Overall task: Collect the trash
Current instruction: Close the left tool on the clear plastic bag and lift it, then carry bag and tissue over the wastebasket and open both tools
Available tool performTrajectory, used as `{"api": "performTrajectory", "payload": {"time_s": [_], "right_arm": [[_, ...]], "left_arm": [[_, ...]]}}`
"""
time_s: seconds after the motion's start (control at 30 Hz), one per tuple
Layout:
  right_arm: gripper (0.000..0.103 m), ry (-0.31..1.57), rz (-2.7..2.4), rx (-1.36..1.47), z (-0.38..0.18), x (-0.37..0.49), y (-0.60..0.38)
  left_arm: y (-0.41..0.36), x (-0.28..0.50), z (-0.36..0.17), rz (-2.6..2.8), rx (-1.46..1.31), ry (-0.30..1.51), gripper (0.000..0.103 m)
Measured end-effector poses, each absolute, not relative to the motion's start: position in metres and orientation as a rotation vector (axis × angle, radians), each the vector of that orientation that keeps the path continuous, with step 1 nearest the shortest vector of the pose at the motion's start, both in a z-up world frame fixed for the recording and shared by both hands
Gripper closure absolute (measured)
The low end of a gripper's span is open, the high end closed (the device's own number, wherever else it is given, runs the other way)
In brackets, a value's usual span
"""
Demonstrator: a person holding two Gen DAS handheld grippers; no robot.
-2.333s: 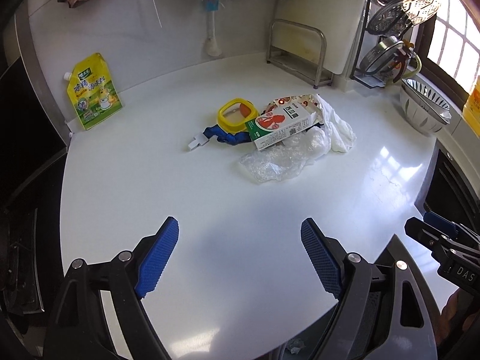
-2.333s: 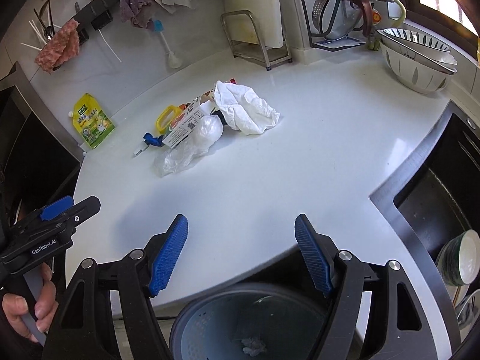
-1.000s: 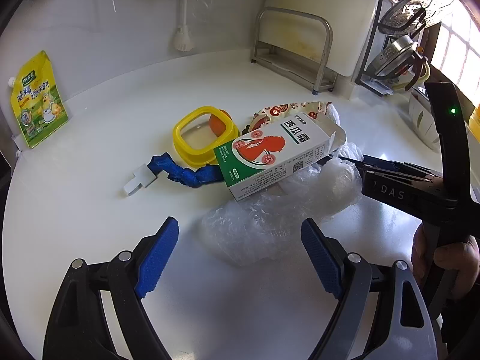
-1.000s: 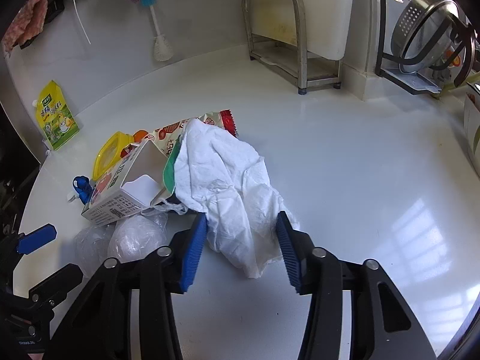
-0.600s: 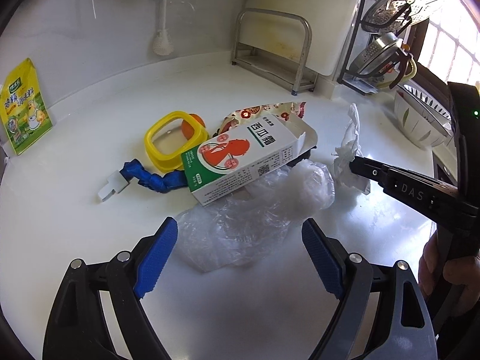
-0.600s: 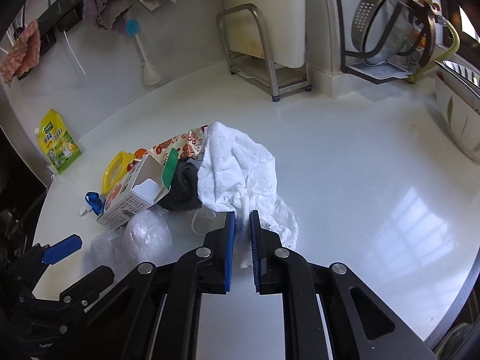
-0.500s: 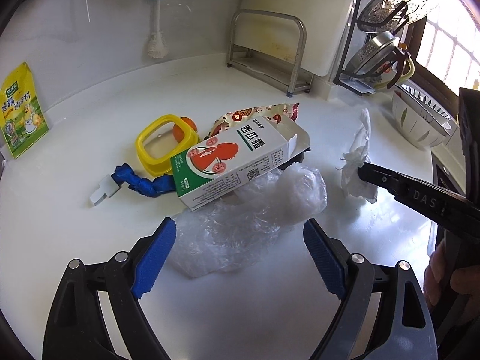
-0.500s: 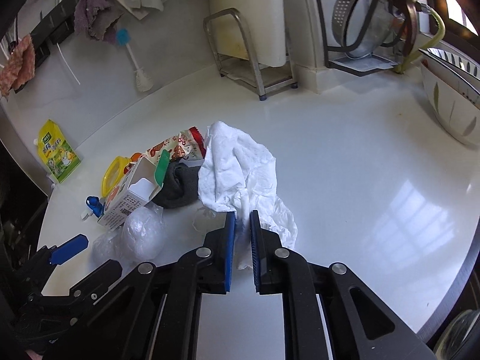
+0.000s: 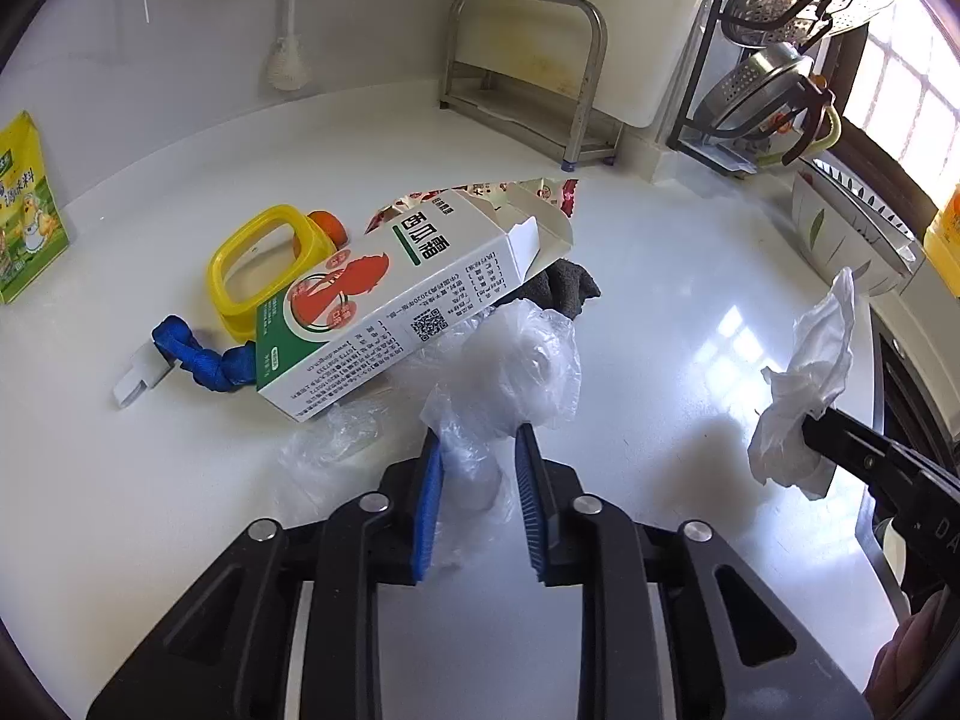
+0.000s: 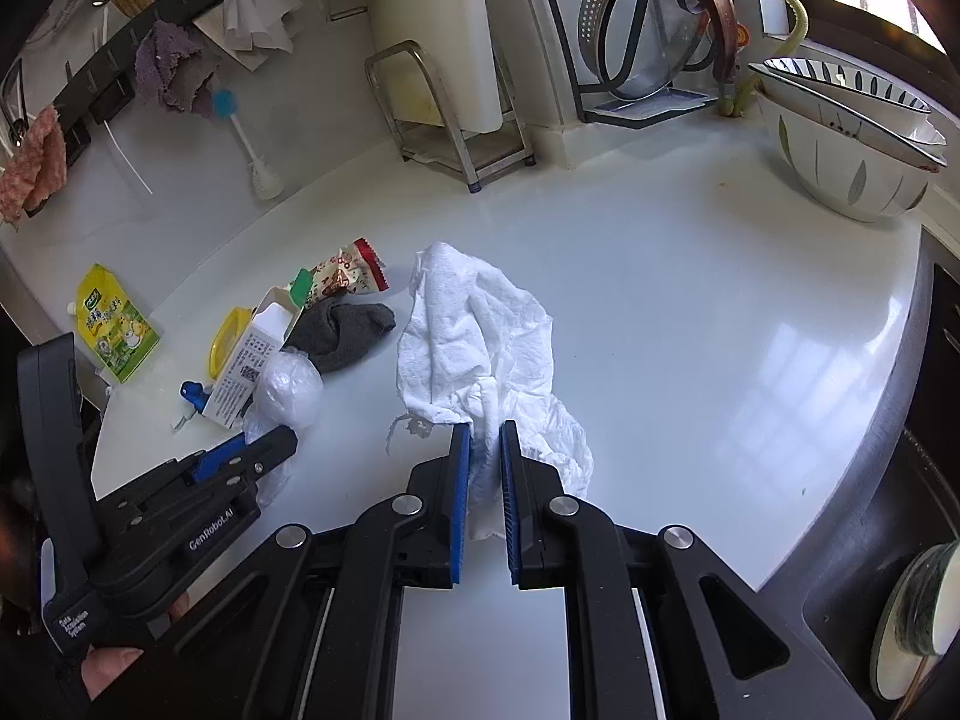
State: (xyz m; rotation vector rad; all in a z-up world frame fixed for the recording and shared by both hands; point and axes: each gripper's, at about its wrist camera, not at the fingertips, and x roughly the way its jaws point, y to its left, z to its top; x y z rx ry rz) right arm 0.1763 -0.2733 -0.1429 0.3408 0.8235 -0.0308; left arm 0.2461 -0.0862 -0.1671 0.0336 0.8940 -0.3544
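My left gripper [image 9: 477, 456] is shut on a clear plastic bag [image 9: 510, 372] at the near edge of the trash pile on the white counter [image 9: 660, 312]. My right gripper [image 10: 480, 438] is shut on a crumpled white paper towel [image 10: 474, 336] and holds it up off the counter; the towel also shows at the right of the left wrist view [image 9: 804, 396]. The pile holds a white and green carton [image 9: 384, 300], a yellow ring lid [image 9: 264, 270], a blue knotted strap [image 9: 198, 354], a dark grey sock [image 10: 342, 324] and a red snack wrapper [image 10: 348, 270].
A yellow refill pouch [image 10: 114, 324] lies at the left edge. A steel rack [image 9: 528, 72] and a brush [image 10: 252, 150] stand at the back wall. Stacked bowls [image 10: 852, 144] sit at the right. The sink [image 10: 888, 540] drops off at the right front.
My left gripper has moved forward and closed on the plastic bag. My right gripper has lifted the paper towel away from the pile to the right, uncovering the grey sock.
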Motion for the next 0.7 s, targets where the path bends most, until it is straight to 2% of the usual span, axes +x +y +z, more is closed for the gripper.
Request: {"api": "performTrajectory", "payload": {"time_s": [0.2,0.7], "right_arm": [[0.093,0.839,-0.014,0.364,-0.136,0.150,-0.262],[0.093,0.899,0.049,0.360,-0.115,0.045,-0.239]], "left_arm": [[-0.072,0.227,-0.151,-0.355,0.038,0.902,0.095],[-0.015,0.113,-0.110,-0.278,0.058,0.933,0.095]]}}
